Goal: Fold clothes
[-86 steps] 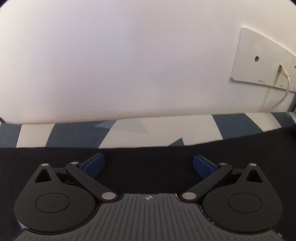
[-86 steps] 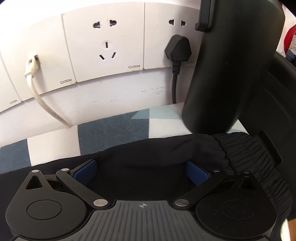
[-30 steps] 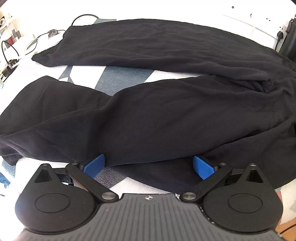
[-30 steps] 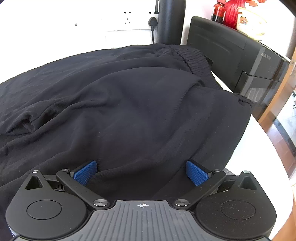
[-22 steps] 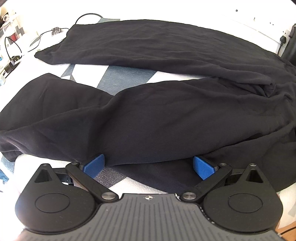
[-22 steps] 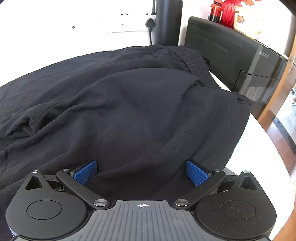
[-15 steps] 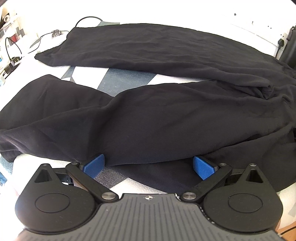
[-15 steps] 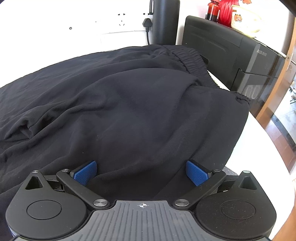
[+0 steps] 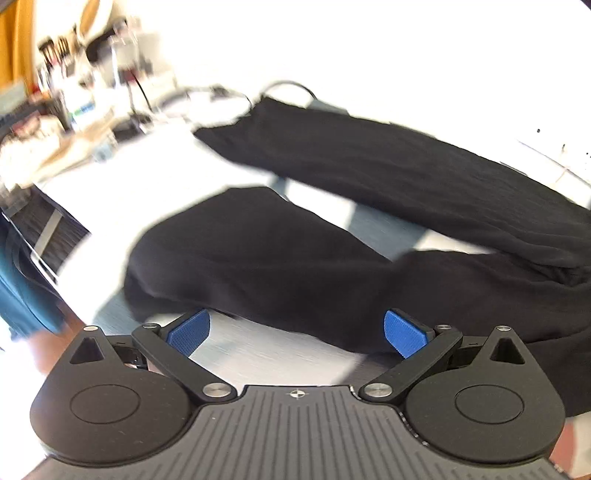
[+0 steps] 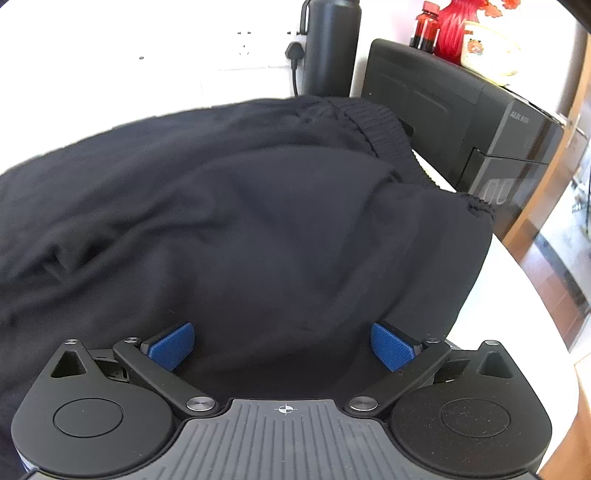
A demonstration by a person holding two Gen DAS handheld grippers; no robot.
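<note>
Black trousers lie spread over the table, both legs stretching to the left in the left wrist view. The near leg ends in a cuff; the far leg runs along the wall. My left gripper is open at the near leg's front edge, with nothing between its blue pads. In the right wrist view the seat of the trousers fills the frame, with the ribbed waistband at the far right. My right gripper is open, low over the cloth.
A black printer stands right of the waistband, with red bottles on top. A black flask and wall sockets are at the back. The table's left edge drops off near cluttered shelves.
The left gripper has swung left along the near leg toward the cuff, and its view is blurred by motion. The right gripper has hardly moved. Both stay open.
</note>
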